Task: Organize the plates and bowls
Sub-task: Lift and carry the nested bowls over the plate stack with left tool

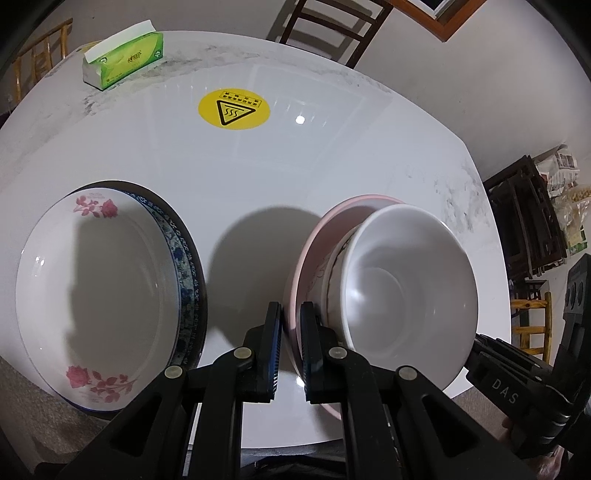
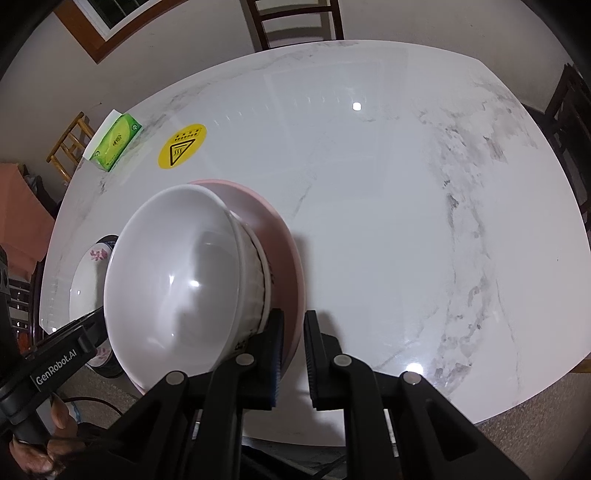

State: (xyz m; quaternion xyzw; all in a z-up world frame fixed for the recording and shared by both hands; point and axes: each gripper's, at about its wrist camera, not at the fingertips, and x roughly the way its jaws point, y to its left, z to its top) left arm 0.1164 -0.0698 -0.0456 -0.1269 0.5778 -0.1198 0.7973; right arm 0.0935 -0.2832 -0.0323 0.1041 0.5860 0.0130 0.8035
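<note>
A pink plate (image 1: pixel 314 240) carries two nested bowls, a white bowl (image 1: pixel 406 291) on top of a patterned bowl (image 1: pixel 334 266). My left gripper (image 1: pixel 291 350) is shut on the plate's left rim. My right gripper (image 2: pixel 293 358) is shut on the plate's right rim (image 2: pixel 291 266); the white bowl (image 2: pixel 173 273) fills the left of that view. The shadow below suggests the stack is held a little above the table. To the left, a white plate with pink roses (image 1: pixel 96 295) lies in a blue-patterned plate (image 1: pixel 188 266) on the table.
The white marble table (image 2: pixel 388 206) has a yellow hot-surface sticker (image 1: pixel 233 109) and a green tissue pack (image 1: pixel 122 55) at the back. Dark chairs (image 1: pixel 325 26) stand behind the table. Stacked stools (image 1: pixel 528 221) are at the right.
</note>
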